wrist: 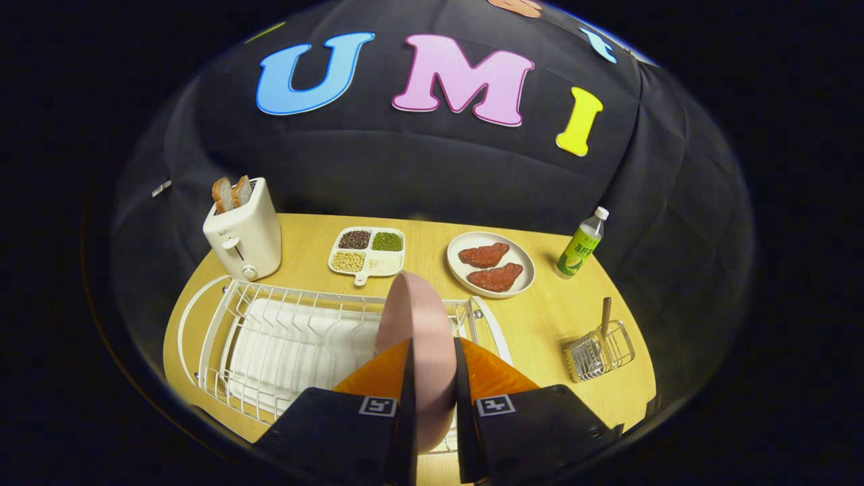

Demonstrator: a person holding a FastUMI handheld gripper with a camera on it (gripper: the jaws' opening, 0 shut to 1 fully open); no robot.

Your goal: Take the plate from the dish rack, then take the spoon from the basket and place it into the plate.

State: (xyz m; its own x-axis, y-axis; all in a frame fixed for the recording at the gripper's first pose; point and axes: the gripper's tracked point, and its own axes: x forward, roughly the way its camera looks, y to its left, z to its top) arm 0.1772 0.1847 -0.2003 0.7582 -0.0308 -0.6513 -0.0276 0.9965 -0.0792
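Surface: light wooden tabletop [432, 243] with a rounded edge, inside a booth walled with black cloth [418, 162].

On the table, far side, left to right: cream two-slot toaster [244, 233] with two slices of bread [231, 192] sticking up; white four-compartment tray [368, 253] holding dark, green and pale beans or grains; round white plate with two reddish meat slabs [491, 264]; clear plastic bottle with green label and white cap [582, 246].

Near side: white wire dish rack [290, 344] with a white drip tray under it, taking up most of the left half. To the right, well apart from the rack, a small metal wire basket [599, 351] with the brown wooden-handled spoon [605, 316] standing upright in it; only the handle is readable, the bowl end is hidden in the mesh.

Tool: gripper [432, 364] is clamped on the round pink plate [418, 337]. Plate is on edge, upright, sitting between the two fingers, both pressed on its faces, one each side. Its upper rim sticks out beyond the fingertips, over the right end of the rack. Can't tell if the plate's lower rim is touching the rack wires or clear of them; fingers hide it.

Spoon and basket are off to the right of the fingers, not near them.
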